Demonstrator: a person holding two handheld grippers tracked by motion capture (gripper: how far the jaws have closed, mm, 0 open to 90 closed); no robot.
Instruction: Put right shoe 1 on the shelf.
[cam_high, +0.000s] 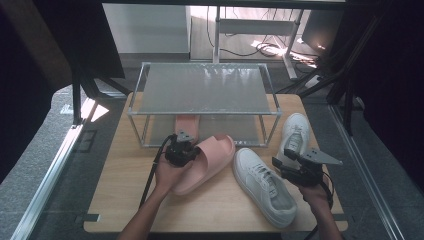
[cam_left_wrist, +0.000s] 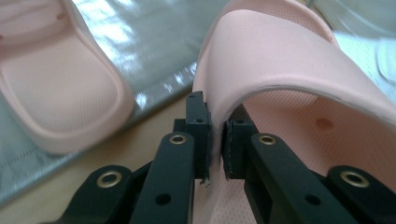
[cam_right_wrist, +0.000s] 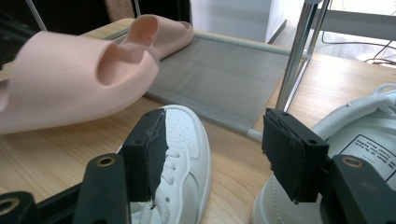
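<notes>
Now pink slide (cam_left_wrist: 299, 70) strap pinched btwn left claw (cam_left_wrist: 215, 140) jaws.

So counting it all up: two soft pink foam slides, one (cam_high: 186, 125) sitting on the bottom shelf of the rack and the other (cam_high: 207, 162) out on the table just in front of that rack. Two white lace-up sneakers as well, one (cam_high: 264, 186) lying in front of the rack's right end and one (cam_high: 295, 132) just off its right side. One two-tier metal-frame shoe rack with grey mesh shelves (cam_high: 202, 89), and one light wooden table (cam_high: 125, 175) under everything. Plus two black two-jaw grippers, a left (cam_high: 184, 142) and a right (cam_high: 281, 161), both in front of the rack.
</notes>
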